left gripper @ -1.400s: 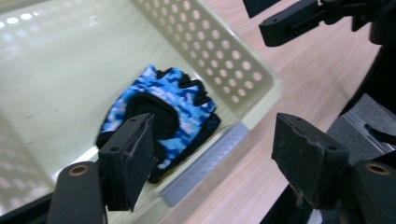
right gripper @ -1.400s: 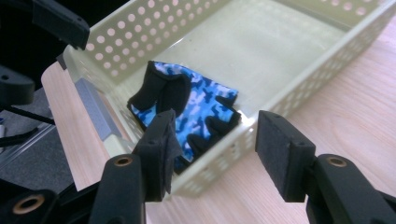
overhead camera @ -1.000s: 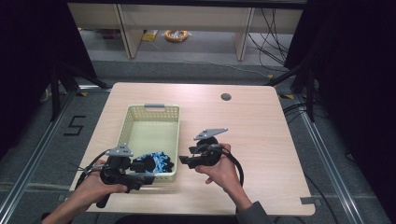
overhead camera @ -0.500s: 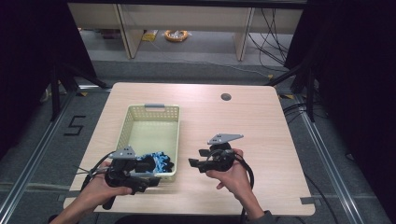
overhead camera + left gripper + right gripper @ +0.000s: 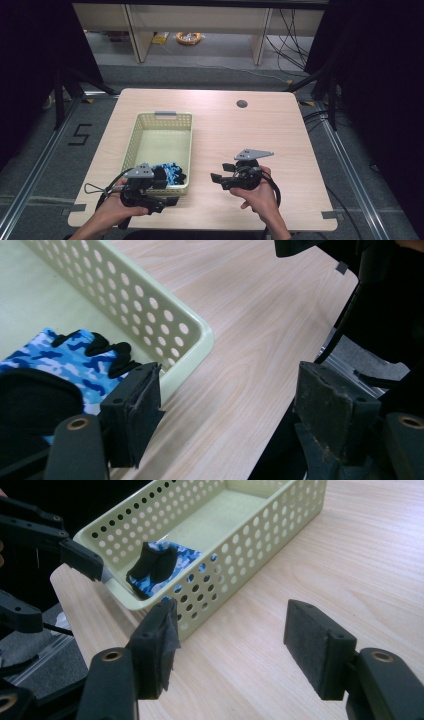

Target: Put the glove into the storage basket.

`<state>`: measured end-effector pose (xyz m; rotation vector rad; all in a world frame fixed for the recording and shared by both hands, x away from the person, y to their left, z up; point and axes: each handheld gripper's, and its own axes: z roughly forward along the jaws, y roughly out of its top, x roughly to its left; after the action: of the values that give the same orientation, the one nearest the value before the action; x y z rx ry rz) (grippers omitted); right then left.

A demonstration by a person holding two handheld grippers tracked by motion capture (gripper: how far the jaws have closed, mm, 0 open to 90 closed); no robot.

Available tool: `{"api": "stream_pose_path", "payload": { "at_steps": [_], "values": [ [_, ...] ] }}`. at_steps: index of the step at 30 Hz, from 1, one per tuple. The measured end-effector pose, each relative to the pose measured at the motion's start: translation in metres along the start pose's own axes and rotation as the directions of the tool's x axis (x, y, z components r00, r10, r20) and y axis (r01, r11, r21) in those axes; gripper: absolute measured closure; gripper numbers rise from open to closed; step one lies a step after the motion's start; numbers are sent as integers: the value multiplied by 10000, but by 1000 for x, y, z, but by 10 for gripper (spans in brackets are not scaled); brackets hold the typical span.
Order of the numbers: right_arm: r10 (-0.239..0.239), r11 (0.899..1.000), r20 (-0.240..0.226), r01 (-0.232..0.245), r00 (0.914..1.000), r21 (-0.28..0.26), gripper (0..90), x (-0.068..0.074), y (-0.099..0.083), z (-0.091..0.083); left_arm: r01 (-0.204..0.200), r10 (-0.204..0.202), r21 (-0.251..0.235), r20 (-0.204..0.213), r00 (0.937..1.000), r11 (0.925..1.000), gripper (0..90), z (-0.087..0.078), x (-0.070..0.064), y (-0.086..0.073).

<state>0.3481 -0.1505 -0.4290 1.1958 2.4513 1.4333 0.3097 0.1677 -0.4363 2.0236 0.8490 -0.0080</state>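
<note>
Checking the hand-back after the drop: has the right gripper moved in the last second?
Yes. The right gripper has drawn back toward the table's near edge, away from the basket, fingers open.

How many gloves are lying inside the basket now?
1 that I can see: a blue camouflage glove with black fingertips, lying at the basket's near end, close to the left gripper. A second one could be hidden beneath it.

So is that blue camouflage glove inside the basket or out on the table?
Inside: the glove lies on the floor of the basket, at its near end, enclosed by the perforated walls.
</note>
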Motion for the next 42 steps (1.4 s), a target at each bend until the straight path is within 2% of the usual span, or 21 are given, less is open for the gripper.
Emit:
{"api": "stream_pose_path", "payload": {
  "at_steps": [7,8,9,12,15,16,18,19,20,22,23,24,27,28,29,30,33,36,37,38,42],
  "values": [
    [84,9999,95,-84,9999,-58,352,-6,-9,-4,-20,21,-128,56,10000,9999,260,5,-7,-7],
    [401,9992,118,-402,9991,55,348,-4,-11,-5,19,-18,-119,119,9999,9999,256,6,-9,-9],
    [114,9999,199,-114,9997,2,334,-9,-17,-5,-82,82,-60,65,9999,9999,247,8,-11,-13],
    [134,9998,126,-135,9998,117,329,-10,-21,-4,-48,48,12,70,10000,10000,238,9,-12,-15],
    [143,9999,158,-145,9998,80,327,-13,-28,-5,-360,360,0,42,9993,9994,226,9,-14,-19],
    [443,9989,59,-444,9990,174,326,-12,-30,-5,-338,338,27,-32,9994,9994,226,9,-15,-21],
    [231,9996,172,-233,9996,161,321,-15,-34,-7,-476,476,-52,-27,9989,9989,215,11,-15,-24],
    [604,9978,75,-606,9981,253,320,-12,-36,-7,-339,340,29,-164,9993,9994,213,11,-16,-26],
    [367,9991,188,-371,9991,204,317,-14,-38,-8,-601,602,54,-178,9980,9982,210,12,-15,-27],
    [186,9994,151,-190,9997,293,309,-16,-40,-9,-455,459,157,-230,9987,9988,208,13,-16,-31],
    [186,9994,151,-190,9997,293,309,-16,-40,-9,-570,571,69,-198,9982,9984,208,14,-16,-33],
    [581,9979,127,-584,9982,268,307,-13,-42,-10,-553,550,-95,-261,9981,9984,208,16,-16,-35],
    [236,9992,240,-244,9994,313,303,-16,-47,-12,-678,683,144,-387,9969,9976,209,17,-14,-40],
    [585,9976,256,-595,9980,360,299,-13,-50,-14,-607,612,133,-410,9973,9981,209,18,-13,-42],
    [585,9976,256,-595,9980,360,299,-13,-50,-14,-678,687,250,-405,9968,9974,209,19,-11,-44],
    [127,9996,436,-138,9990,261,299,-16,-51,-14,-619,629,283,-397,9972,9977,209,20,-11,-46],
    [369,9987,386,-382,9986,343,290,-12,-57,-15,-567,583,432,-364,9976,9975,209,23,-9,-53],
    [-114,9990,483,93,9988,437,256,-14,-63,-16,-455,478,590,-382,9981,9972,209,26,-10,-59],
    [102,9985,522,-129,9986,533,250,-11,-64,-17,-727,756,640,-443,9962,9953,209,25,-9,-60],
    [-41,9983,518,11,9986,578,249,-13,-68,-17,-910,944,524,-668,9933,9945,208,25,-10,-61],
    [-160,9982,579,125,9982,588,246,-13,-74,-18,-1091,1129,450,-916,9894,9930,209,25,-11,-64]
  ]
}}
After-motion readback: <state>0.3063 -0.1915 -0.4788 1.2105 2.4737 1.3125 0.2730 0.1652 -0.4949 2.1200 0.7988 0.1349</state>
